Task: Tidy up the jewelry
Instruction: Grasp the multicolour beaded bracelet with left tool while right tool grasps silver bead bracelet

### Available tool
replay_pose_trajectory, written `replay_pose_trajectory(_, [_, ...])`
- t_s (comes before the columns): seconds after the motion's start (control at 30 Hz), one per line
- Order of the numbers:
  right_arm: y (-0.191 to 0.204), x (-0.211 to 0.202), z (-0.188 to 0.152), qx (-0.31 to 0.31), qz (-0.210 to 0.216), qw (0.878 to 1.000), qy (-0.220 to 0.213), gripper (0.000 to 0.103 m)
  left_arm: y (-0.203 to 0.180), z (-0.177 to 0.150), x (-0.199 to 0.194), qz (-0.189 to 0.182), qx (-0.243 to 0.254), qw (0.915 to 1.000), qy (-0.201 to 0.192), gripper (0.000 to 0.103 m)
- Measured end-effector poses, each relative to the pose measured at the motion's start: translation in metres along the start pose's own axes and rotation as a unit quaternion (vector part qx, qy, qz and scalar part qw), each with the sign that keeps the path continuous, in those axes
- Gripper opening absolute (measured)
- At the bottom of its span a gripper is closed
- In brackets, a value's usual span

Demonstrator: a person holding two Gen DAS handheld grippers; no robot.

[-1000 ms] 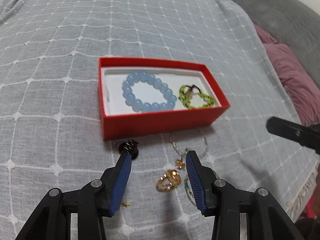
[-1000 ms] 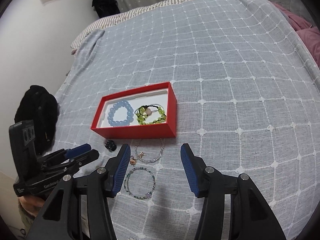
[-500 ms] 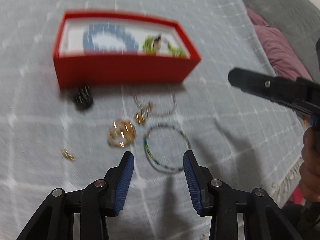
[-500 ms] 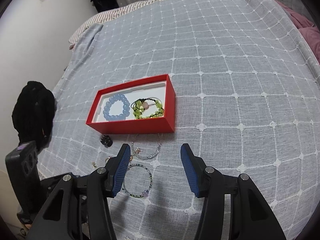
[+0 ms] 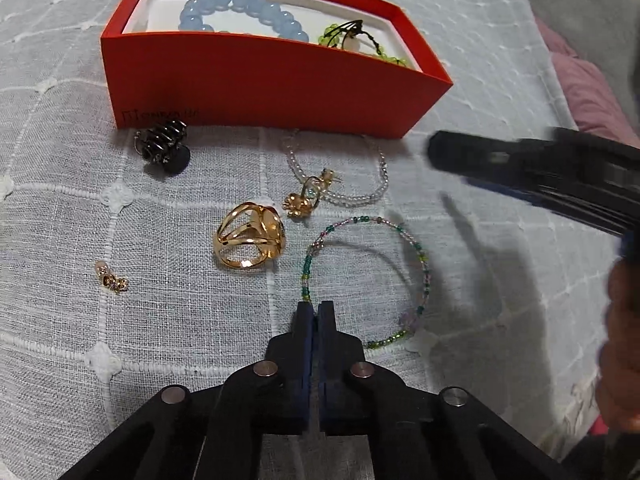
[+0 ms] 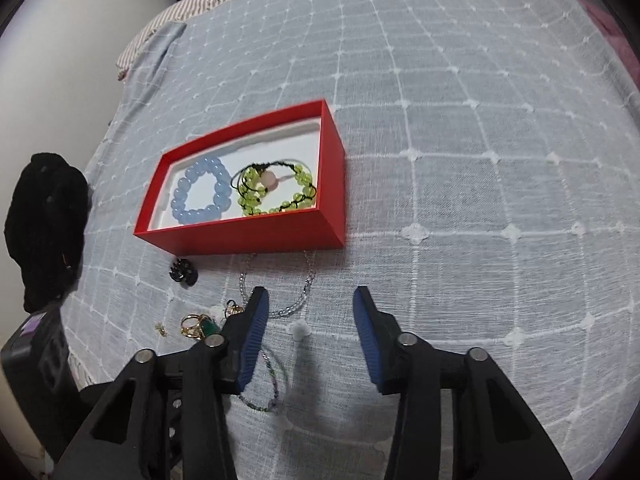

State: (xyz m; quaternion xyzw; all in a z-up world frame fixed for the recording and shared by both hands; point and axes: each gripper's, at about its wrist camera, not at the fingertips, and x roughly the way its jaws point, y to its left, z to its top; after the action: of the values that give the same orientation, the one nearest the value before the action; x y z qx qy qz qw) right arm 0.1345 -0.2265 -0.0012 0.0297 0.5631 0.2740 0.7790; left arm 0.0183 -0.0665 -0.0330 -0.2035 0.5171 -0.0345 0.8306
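Observation:
A red box [image 5: 260, 84] [image 6: 248, 236] holds a blue bead bracelet [image 5: 240, 12] [image 6: 200, 192] and a green bead bracelet [image 5: 360, 44] [image 6: 276, 192]. Loose jewelry lies in front of it: a gold ring [image 5: 250, 242] [image 6: 194, 325], a thin multicolour bead bracelet [image 5: 420, 264] [image 6: 272, 384], a clear bead bracelet [image 5: 360, 196] [image 6: 292, 308], a gold earring [image 5: 304, 196], a small gold charm [image 5: 112, 278] and a black hair claw [image 5: 162, 152] [image 6: 184, 272]. My left gripper [image 5: 316, 308] is shut at the multicolour bracelet's near-left edge. My right gripper [image 6: 308, 320] is open and empty above the loose pieces.
Everything lies on a grey checked bedspread [image 6: 460, 140]. A black bundle [image 6: 44, 224] sits at the bed's left edge. A pink pillow [image 5: 592, 92] and grey sofa lie to the right. The right gripper's arm [image 5: 540, 172] shows blurred at the right of the left wrist view.
My left gripper came down close to the bedspread and shut at the multicolour bracelet's edge. My right gripper moved forward, closer to the red box, and stayed open.

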Motion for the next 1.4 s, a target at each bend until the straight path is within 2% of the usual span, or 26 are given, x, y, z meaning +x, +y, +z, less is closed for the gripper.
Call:
replay_pose_trajectory(0.17, [-0.006,0.024,0.004,0.022,0.003,1.000,0.021,0.030,-0.003,-0.002,-0.003,-0.005,0.006,1.0000,0.002,0.000])
replay_pose_trajectory(0.33, [-0.002,0.031,0.007,0.025,0.016,0.999,0.025,0.028,-0.002,-0.002,-0.013,-0.014,0.011,0.9998,-0.004,0.000])
replay_pose_trajectory(0.4, [0.001,0.036,0.006,0.019,0.009,0.999,0.027,0.028,-0.001,-0.004,-0.010,-0.023,0.009,0.9997,0.008,0.000])
replay_pose_trajectory(0.43, [0.004,0.037,0.005,0.011,-0.001,1.000,0.025,0.023,0.002,-0.002,-0.008,-0.024,0.004,0.9996,0.015,0.000])
replay_pose_trajectory(0.47, [0.005,0.038,0.005,0.007,-0.008,1.000,0.023,0.011,0.003,-0.002,-0.007,-0.022,0.000,0.9996,0.018,0.000])
replay_pose_trajectory(0.5, [0.005,0.039,0.004,0.008,-0.013,1.000,0.024,0.005,0.005,-0.001,-0.008,-0.020,-0.004,0.9997,0.016,0.000])
replay_pose_trajectory(0.57, [0.004,0.038,0.004,0.012,-0.014,1.000,0.023,0.004,0.008,-0.002,-0.010,-0.027,-0.006,0.9995,0.016,0.000])
replay_pose_trajectory(0.6, [0.003,0.037,0.004,0.014,-0.012,1.000,0.022,0.004,0.007,-0.002,-0.009,-0.041,-0.006,0.9989,0.023,0.000])
replay_pose_trajectory(0.77, [-0.001,0.024,0.005,0.035,0.003,0.999,0.018,0.003,0.017,-0.003,-0.006,-0.073,-0.043,0.9955,0.042,0.001])
replay_pose_trajectory(0.9, [0.004,0.010,0.005,0.035,0.018,0.999,0.006,0.002,0.027,-0.002,-0.008,-0.101,-0.073,0.9911,0.046,0.012])
replay_pose_trajectory(1.17, [0.003,-0.018,0.004,0.025,0.010,0.999,-0.029,0.002,0.026,-0.002,0.000,-0.105,-0.087,0.9900,0.035,0.014])
replay_pose_trajectory(1.3, [0.004,-0.019,0.001,0.024,0.015,0.999,-0.024,0.002,0.024,-0.002,0.002,-0.104,-0.087,0.9902,0.032,0.014])
replay_pose_trajectory(1.4, [0.004,-0.023,0.002,0.017,0.002,0.999,-0.038,0.002,0.018,0.003,0.006,-0.095,-0.083,0.9917,0.025,0.013])
